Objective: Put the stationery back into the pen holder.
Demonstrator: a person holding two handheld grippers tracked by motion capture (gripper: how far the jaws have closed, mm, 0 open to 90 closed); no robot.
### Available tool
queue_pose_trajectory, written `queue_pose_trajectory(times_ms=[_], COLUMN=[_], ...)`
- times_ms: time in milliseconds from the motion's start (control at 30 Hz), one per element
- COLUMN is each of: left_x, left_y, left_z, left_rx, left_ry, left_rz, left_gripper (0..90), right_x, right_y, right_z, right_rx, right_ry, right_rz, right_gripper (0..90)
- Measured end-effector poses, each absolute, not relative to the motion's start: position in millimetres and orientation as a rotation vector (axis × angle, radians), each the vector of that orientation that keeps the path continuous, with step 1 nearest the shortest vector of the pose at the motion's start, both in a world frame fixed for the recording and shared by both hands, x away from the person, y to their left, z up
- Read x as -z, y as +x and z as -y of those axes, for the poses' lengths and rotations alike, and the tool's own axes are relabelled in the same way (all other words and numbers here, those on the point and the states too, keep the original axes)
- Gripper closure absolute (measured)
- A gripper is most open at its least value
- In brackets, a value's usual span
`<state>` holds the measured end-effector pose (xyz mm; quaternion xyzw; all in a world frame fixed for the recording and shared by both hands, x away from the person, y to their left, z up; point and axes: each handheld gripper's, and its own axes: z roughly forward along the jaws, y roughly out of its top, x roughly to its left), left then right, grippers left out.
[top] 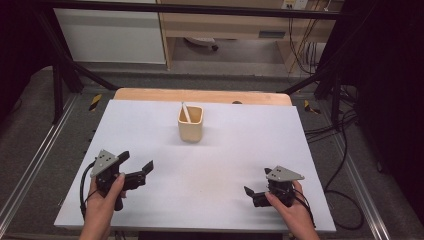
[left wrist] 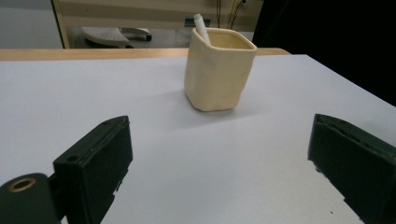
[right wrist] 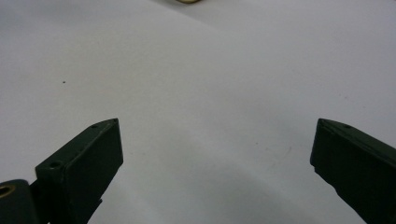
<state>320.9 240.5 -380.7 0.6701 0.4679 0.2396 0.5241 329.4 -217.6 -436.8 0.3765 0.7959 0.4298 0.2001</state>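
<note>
White table (top: 210,165) carries a cream cup (top: 190,123) near its far edge, well ahead of both grippers; left gripper (top: 136,165) and right gripper (top: 256,186) fingers spread, empty, near the front corners.

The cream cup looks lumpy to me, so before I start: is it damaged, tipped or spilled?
The cream cup stands upright on the white table, nothing spilled. Its walls look dented and uneven, seemingly by shape; no crack shows. A white stick leans inside.
</note>
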Motion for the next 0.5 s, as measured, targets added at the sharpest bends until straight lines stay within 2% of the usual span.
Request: queue_pose_trajectory(times_ms=[300, 500], left_x=[411.8, 423.2], left_y=[289.3, 288.5], left_z=[-218.7, -212.5], left_rx=[-0.559, -0.572], left_ry=[1.650, 1.690], left_rz=[-1.151, -1.115], left_gripper=[9.8, 9.6], right_x=[435.9, 441.1], right_y=[331.7, 340.8], right_z=[226.3, 234.7], right_rx=[-1.192, -1.107], right_ry=[1.059, 1.146], right_rz=[-2.184, -2.148], right_gripper=[3.5, 3.5])
